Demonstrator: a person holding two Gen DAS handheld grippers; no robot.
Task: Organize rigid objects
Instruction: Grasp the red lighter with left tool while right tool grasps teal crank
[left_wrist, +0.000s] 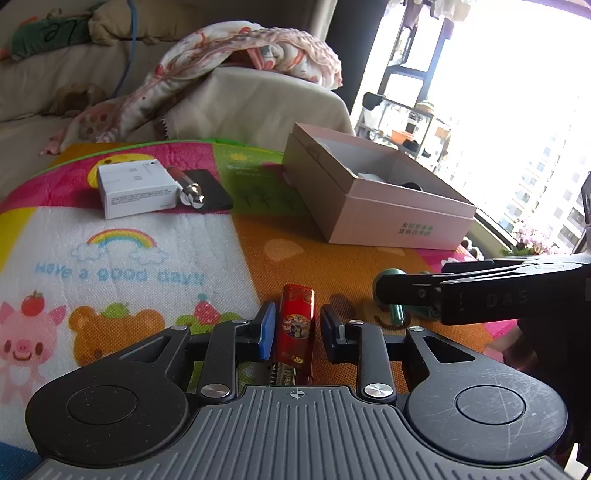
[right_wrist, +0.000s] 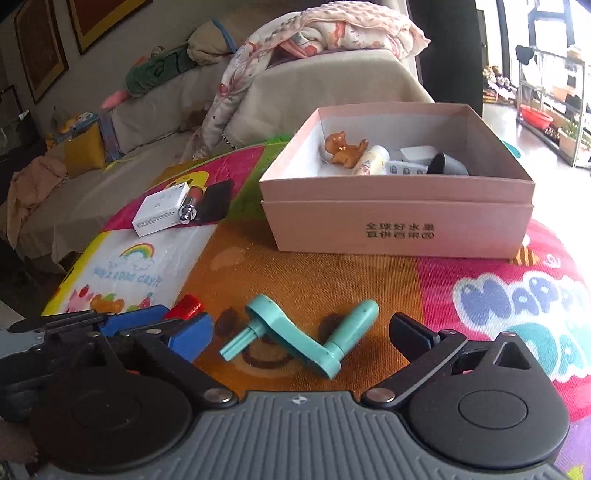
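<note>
A red lighter (left_wrist: 295, 325) lies lengthways between the pads of my left gripper (left_wrist: 297, 317), which is shut on it low over the orange part of the mat. Its red tip (right_wrist: 184, 306) pokes out past the blue pads in the right wrist view. A teal crank handle (right_wrist: 295, 336) lies flat on the mat between the wide-spread fingers of my right gripper (right_wrist: 299, 328), which is open and not touching it. In the left wrist view one right finger (left_wrist: 406, 291) covers most of the crank (left_wrist: 397, 314). The two grippers sit side by side, close together.
An open pink cardboard box (right_wrist: 399, 229) stands just beyond on the mat, holding a brown figurine (right_wrist: 343, 147), a small bottle (right_wrist: 371, 160) and a dark object (right_wrist: 447, 164). Far left lie a white carton (left_wrist: 136, 188), a silver-and-red tube (left_wrist: 188, 192) and a flat black item (left_wrist: 210, 192). A sofa with blankets rises behind.
</note>
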